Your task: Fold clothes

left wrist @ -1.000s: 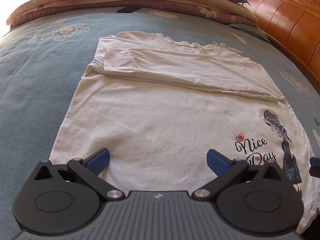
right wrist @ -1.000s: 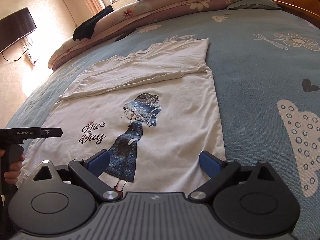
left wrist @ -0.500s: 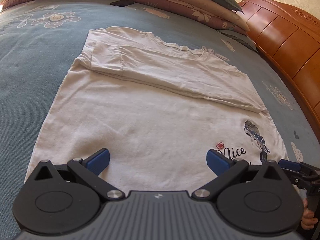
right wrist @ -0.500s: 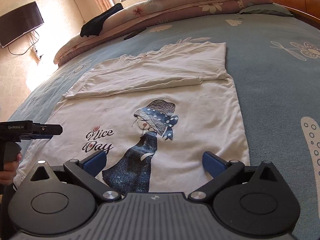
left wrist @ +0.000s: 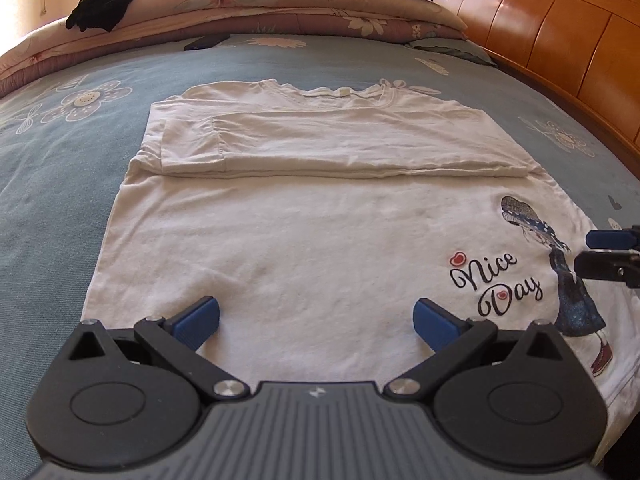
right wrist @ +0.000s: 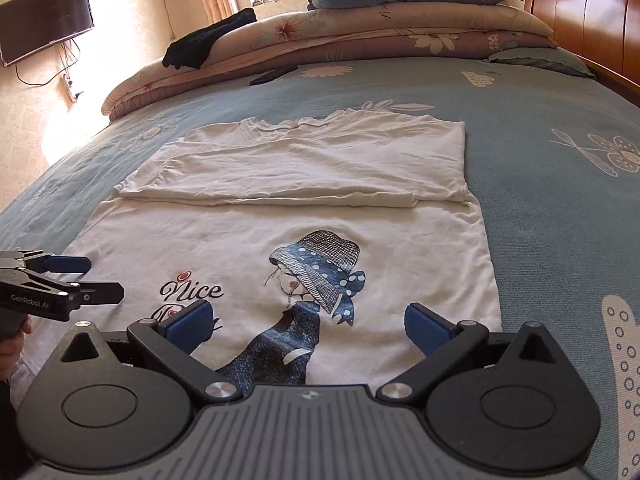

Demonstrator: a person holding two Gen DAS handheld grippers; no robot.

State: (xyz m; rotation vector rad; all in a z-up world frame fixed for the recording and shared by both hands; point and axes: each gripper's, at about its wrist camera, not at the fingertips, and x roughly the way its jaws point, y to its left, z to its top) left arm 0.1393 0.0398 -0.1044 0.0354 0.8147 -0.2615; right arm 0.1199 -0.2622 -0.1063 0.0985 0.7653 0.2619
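Both tongs, left (left wrist: 316,316) and right (right wrist: 308,322) (jaws wide apart), level above shirt (left wrist: 312,240) hem.

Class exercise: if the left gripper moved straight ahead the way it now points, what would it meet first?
Probably the flat lower part of the white printed cotton T-shirt. The open left gripper points over it toward the folded-down upper band; its height is unclear.

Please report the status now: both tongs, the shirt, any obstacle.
Left tongs open, right tongs open, both empty at the near hem. White T-shirt flat on the bed, sleeves folded in. Nothing in the way.
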